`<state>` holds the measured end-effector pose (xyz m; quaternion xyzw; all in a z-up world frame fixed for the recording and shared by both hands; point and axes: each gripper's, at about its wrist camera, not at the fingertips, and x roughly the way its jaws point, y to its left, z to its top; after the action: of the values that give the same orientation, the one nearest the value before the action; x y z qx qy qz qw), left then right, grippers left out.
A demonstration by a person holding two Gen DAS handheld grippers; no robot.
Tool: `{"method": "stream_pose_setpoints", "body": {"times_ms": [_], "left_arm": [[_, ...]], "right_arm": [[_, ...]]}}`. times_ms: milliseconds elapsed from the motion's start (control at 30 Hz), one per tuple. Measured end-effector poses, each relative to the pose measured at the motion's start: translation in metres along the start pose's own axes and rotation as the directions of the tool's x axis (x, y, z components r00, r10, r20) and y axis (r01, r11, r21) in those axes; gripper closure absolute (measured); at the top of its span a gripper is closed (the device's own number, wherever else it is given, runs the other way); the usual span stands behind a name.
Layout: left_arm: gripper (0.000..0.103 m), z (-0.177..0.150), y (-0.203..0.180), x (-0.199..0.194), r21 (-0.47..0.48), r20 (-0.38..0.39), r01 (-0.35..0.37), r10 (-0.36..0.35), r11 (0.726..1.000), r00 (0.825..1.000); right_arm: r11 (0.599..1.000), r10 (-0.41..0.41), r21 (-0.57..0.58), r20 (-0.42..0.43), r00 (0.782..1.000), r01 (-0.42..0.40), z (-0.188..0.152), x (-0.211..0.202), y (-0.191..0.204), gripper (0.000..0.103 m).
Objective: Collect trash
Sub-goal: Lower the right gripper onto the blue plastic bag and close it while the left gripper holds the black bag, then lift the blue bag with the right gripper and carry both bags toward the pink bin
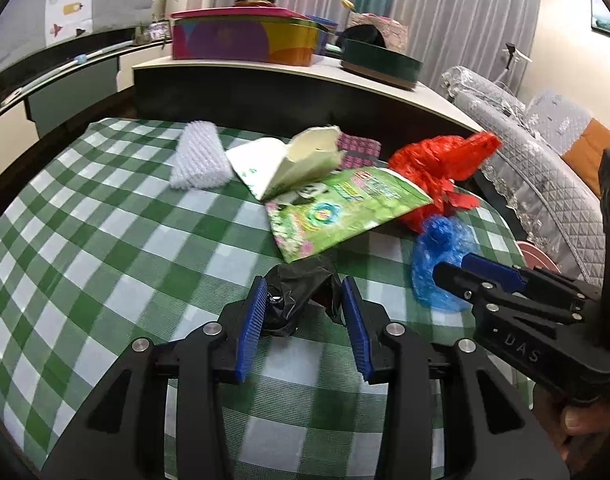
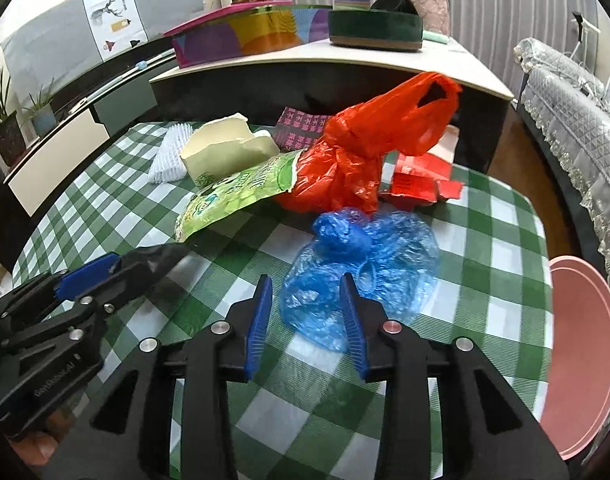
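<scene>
The left gripper (image 1: 303, 312) is closing its blue pads on a crumpled black bag (image 1: 301, 294), pinching the bunched plastic near the front of the checked counter (image 1: 105, 240); bunching it this way is probably making it easy to lift as one lump. The right gripper (image 2: 307, 316) is standing at a middling width over the near edge of a blue plastic bag (image 2: 361, 264), its pads straddling the film but not visibly pressing it, so it is judged to be lining up for a pinch rather than holding.

The rest of the trash is lying heaped toward the back of the counter: a red plastic bag (image 2: 369, 152), a green snack packet (image 1: 341, 208), a torn cream paper box (image 1: 301, 160), a white foam net (image 1: 199, 156) and flattened red cardboard (image 2: 421, 184). A pink round object (image 2: 577, 360) is sitting beyond the counter's right edge; it is being cut off, so whether it is the bin cannot be told. How much of the black bag is tucked under the pads is hidden, and a patterned purple item behind the box is mostly covered.
</scene>
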<state>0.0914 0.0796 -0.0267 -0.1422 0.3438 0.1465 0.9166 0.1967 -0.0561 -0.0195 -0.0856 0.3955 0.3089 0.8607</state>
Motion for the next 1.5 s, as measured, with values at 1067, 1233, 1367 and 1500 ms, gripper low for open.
{"method": "stream_pose_setpoints", "body": {"times_ms": [1067,1233,1367,1500], "left_arm": [[0.065,-0.006,-0.021,-0.022,0.073,0.055,0.020,-0.024,0.997,0.998],[0.065,-0.008,-0.031,-0.028,0.098,0.069,0.036,-0.043,0.994,0.997],[0.065,-0.010,-0.037,-0.032,0.112,0.076,0.048,-0.057,0.993,0.995],[0.065,-0.011,-0.045,-0.034,0.122,0.082,0.062,-0.073,0.991,0.994]], "right_arm": [[0.995,-0.086,0.047,0.061,0.994,0.083,-0.016,-0.046,-0.029,0.102],[0.993,-0.102,0.067,0.087,0.991,0.097,-0.019,-0.062,-0.039,0.102],[0.990,-0.122,0.083,0.114,0.986,0.112,-0.022,-0.074,-0.045,0.102],[0.988,-0.131,0.092,0.125,0.983,0.120,-0.026,-0.084,-0.053,0.102]]}}
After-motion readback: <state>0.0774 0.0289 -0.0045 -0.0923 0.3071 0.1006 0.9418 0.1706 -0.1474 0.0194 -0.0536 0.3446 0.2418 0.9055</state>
